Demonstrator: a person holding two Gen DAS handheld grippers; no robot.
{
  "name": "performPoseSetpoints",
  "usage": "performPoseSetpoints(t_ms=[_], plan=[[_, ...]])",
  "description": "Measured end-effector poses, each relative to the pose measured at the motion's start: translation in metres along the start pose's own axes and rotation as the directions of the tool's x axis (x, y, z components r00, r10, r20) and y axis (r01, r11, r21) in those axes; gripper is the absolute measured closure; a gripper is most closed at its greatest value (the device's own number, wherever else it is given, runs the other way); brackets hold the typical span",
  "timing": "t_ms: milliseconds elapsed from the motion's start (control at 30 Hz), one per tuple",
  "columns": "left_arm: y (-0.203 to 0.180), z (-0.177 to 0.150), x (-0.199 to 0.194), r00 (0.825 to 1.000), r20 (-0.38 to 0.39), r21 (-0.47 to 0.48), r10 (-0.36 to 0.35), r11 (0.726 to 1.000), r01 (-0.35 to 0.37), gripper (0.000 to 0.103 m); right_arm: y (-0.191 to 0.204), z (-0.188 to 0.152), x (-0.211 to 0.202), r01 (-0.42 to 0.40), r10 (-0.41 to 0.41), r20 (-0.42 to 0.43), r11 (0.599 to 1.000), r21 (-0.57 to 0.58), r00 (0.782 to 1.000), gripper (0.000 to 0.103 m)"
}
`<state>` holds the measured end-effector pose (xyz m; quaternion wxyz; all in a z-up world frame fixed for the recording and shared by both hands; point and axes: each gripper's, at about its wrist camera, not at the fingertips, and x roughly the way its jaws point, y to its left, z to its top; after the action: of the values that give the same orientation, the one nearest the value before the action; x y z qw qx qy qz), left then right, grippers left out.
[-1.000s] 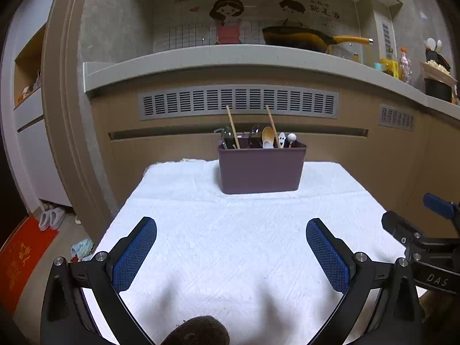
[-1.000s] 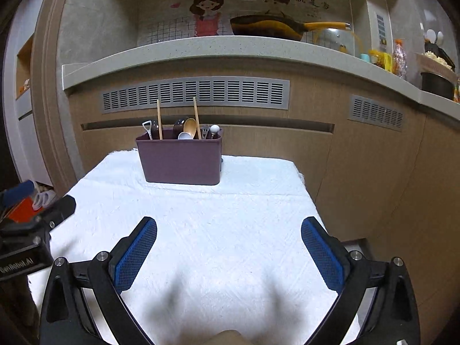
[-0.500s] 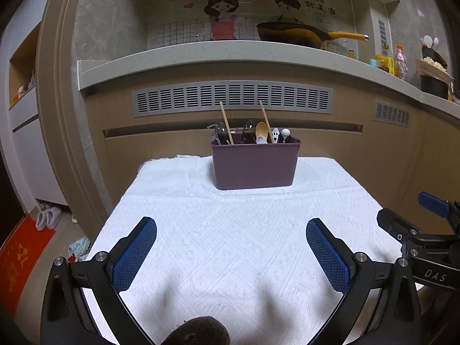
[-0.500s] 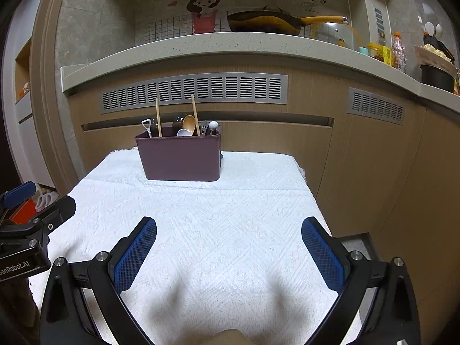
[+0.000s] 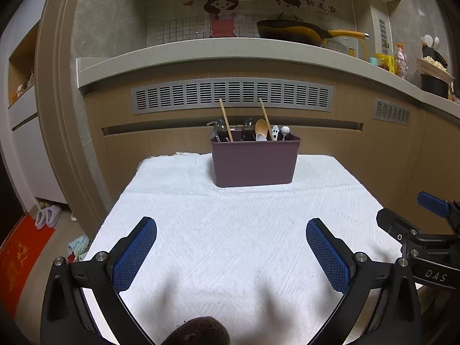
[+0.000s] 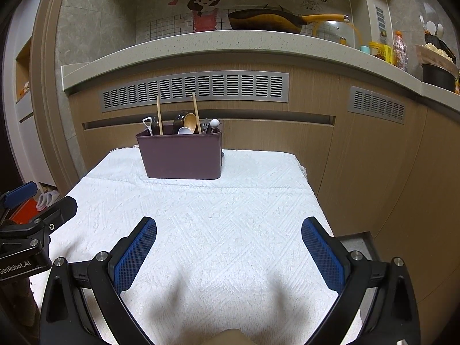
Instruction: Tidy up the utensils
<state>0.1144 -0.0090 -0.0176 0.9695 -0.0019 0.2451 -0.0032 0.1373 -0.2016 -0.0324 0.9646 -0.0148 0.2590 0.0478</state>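
We have both sets of jaws spread wide and empty, left gripper and right gripper side by side low over the near end of the white cloth on the counter. The utensils stand handle-up, roughly vertical, in the purple bin at the far end, well apart from both. The bin sits about dead ahead of the left gripper and left of centre for the right, so the left looks slightly better lined up.
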Motion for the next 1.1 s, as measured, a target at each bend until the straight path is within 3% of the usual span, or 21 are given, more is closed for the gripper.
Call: performPoseSetpoints(t_ms=[1100], plan=[[0.0005, -0.0033, 0.0023, 1.0, -0.015, 0.0, -0.008, 1.0, 0.008, 0.0, -0.0021, -0.0013, 0.0008, -0.01, 0.01, -0.006, 1.0, -0.002, 1.0, 0.002]])
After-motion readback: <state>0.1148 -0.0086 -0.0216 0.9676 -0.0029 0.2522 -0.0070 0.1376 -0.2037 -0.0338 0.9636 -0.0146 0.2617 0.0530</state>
